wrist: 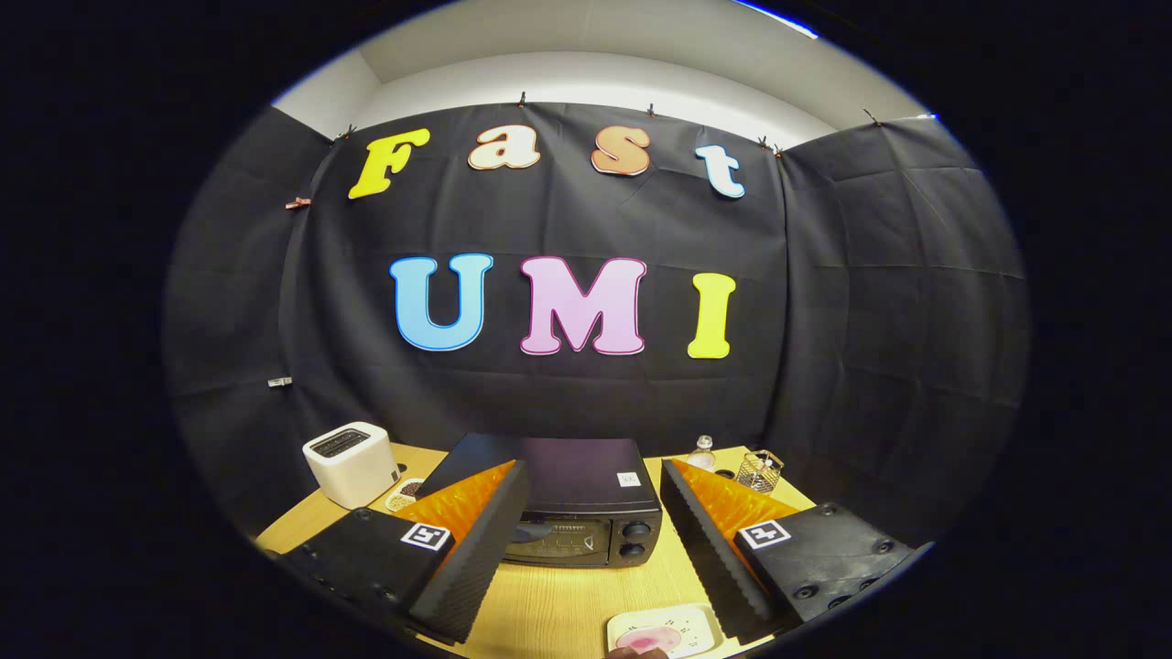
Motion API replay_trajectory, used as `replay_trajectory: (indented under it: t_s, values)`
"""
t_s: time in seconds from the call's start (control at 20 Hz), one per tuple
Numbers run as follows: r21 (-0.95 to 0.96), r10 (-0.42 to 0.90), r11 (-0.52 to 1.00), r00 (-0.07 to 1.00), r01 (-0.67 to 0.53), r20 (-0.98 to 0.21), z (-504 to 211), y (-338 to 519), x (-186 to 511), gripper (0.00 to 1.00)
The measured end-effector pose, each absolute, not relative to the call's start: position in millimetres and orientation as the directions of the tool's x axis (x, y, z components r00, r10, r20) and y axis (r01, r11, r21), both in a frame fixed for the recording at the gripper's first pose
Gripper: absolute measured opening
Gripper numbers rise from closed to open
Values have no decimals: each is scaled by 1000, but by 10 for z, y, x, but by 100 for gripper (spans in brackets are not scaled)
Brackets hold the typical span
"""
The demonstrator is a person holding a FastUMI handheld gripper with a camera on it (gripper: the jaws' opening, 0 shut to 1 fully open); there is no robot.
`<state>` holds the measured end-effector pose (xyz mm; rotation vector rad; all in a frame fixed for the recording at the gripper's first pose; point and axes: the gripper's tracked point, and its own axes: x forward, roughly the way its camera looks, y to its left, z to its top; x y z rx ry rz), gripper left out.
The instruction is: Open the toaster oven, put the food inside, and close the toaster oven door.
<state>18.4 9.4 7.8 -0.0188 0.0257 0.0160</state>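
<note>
Gripper view | fingers point(586, 540) spread wide, holding nothing | toaster oven point(577, 513) straight ahead between them, door shut, long axis crosswise | plated food point(655, 633) nearer.

Light wooden table point(558, 609) under everything, with black cloth walls point(870, 320) behind and to both sides. White slot toaster point(351, 462) standing at the far left of the table, close to the cloth. Just beside the toaster, a small white dish point(404, 495) holding something dark and grainy, partly hidden. At the far right, a clear plastic bottle point(701, 453) upright near the cloth, and next to it a small wire basket point(759, 470). White ceiling point(595, 46) above the cloth.
</note>
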Motion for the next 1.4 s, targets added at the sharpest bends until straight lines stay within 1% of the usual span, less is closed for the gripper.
replay_trajectory:
  t_s: [0.2, 0.35, 0.5, 0.7, 0.9, 1.05, 1.2, 1.25, 1.3, 1.4]
  values:
    - [2, 29, 1000, 996, -29, -79, -147, 218, 334, 97]
    - [9, 64, 998, 990, -64, -127, -399, 422, 544, 98]
    - [-8, 96, 995, 985, -98, -144, -590, 618, 765, 98]
    - [-2, 130, 991, 972, -133, -197, -905, 879, 1055, 98]
    - [26, 127, 992, 959, -125, -255, -1230, 1047, 1308, 98]
    - [16, 106, 994, 957, -106, -270, -1398, 1075, 1469, 98]
    - [3, 85, 996, 944, -88, -320, -1614, 1090, 1558, 98]
    - [-7, 71, 997, 944, -77, -321, -1653, 1082, 1559, 98]
    - [-20, 72, 996, 952, -82, -299, -1603, 1108, 1560, 98]
    - [-26, 69, 996, 950, -81, -303, -1603, 1118, 1544, 98]
